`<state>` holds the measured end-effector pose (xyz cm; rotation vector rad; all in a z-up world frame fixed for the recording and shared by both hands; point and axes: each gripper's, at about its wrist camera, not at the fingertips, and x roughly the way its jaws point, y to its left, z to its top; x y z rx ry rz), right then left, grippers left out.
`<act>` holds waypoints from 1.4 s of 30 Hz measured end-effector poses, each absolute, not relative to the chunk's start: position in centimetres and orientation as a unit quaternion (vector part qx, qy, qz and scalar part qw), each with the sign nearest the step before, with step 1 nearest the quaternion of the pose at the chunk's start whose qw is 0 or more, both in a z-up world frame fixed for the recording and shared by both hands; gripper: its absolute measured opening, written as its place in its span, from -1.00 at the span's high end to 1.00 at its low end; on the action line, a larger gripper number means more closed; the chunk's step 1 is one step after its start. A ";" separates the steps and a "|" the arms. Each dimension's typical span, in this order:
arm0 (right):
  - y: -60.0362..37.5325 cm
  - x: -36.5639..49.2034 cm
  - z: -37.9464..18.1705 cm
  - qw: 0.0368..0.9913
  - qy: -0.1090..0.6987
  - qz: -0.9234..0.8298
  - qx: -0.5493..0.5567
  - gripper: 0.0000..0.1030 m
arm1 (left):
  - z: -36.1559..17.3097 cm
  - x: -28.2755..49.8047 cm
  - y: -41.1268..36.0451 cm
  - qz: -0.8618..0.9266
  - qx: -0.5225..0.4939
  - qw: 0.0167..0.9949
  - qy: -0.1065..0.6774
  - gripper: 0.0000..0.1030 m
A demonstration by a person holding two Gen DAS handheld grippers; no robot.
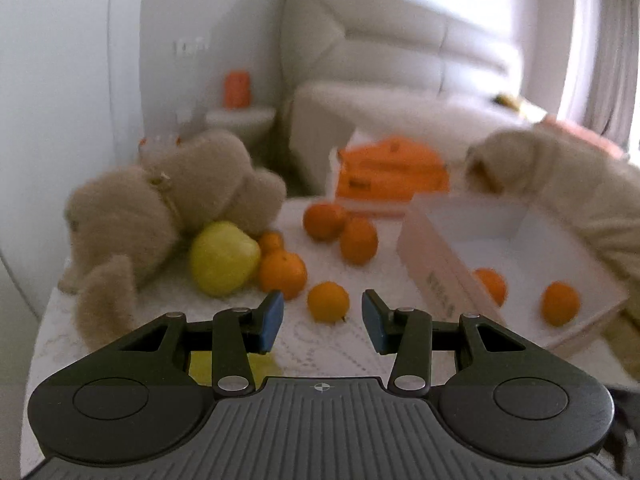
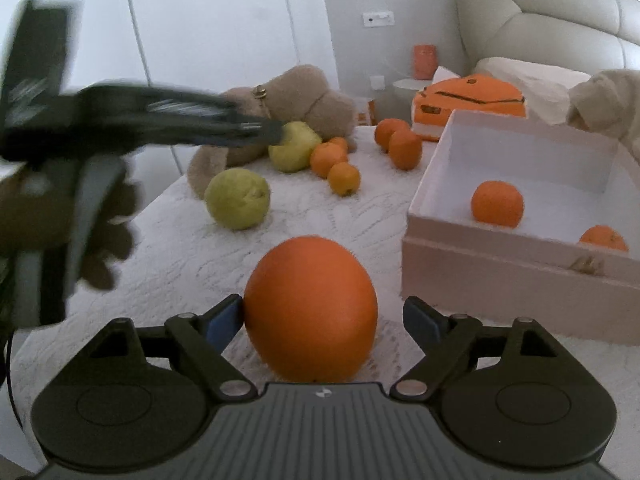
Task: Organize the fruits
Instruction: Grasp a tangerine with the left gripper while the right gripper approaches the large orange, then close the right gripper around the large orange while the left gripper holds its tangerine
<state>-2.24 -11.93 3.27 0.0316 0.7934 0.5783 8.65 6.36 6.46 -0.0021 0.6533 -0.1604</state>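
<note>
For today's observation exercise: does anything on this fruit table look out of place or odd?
Yes. A plush teddy bear lies slumped on the white tablecloth among the loose fruit, with a yellow-green fruit against it. A toy hardly belongs among fruit being sorted into the white box.

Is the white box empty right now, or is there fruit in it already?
Not empty. The white box holds two oranges: one mid-floor, another near its front wall. Most of the floor is bare.

Two oranges in box, right
</note>
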 end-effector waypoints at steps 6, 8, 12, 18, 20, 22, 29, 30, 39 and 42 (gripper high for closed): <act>-12.5 -1.9 2.3 0.880 0.380 0.283 0.043 -0.67 | 3.9 13.9 2.8 -0.045 0.024 0.923 0.382 0.07; -13.0 -1.6 2.1 0.875 0.385 0.286 0.061 -0.67 | 3.3 14.7 2.1 -0.030 0.038 0.920 0.390 0.07; -13.8 -1.0 1.8 0.867 0.394 0.292 0.091 -0.70 | 2.9 15.4 1.6 -0.021 0.050 0.918 0.393 0.07; -13.9 -0.9 1.8 0.866 0.395 0.292 0.098 -0.71 | 2.0 15.4 1.8 -0.017 0.061 0.913 0.404 0.16; -13.9 -0.9 1.7 0.865 0.395 0.292 0.099 -0.71 | 2.0 15.2 2.0 -0.017 0.054 0.915 0.399 0.16; -13.9 -1.0 1.8 0.865 0.395 0.292 0.099 -0.71 | 2.2 14.9 2.0 -0.016 0.052 0.917 0.394 0.24; -13.9 -1.0 1.8 0.865 0.395 0.292 0.100 -0.71 | 2.3 13.8 2.0 -0.025 0.058 0.923 0.380 0.25; -13.9 -1.0 1.8 0.865 0.395 0.292 0.099 -0.72 | 2.5 13.5 2.0 -0.026 0.058 0.925 0.376 0.25; -14.0 -1.0 1.8 0.865 0.395 0.293 0.099 -0.72 | 4.5 9.3 2.6 -0.051 0.025 0.940 0.337 0.26; -14.0 -1.0 1.9 0.865 0.395 0.293 0.099 -0.73 | 5.5 6.9 3.3 -0.066 0.001 0.943 0.325 0.26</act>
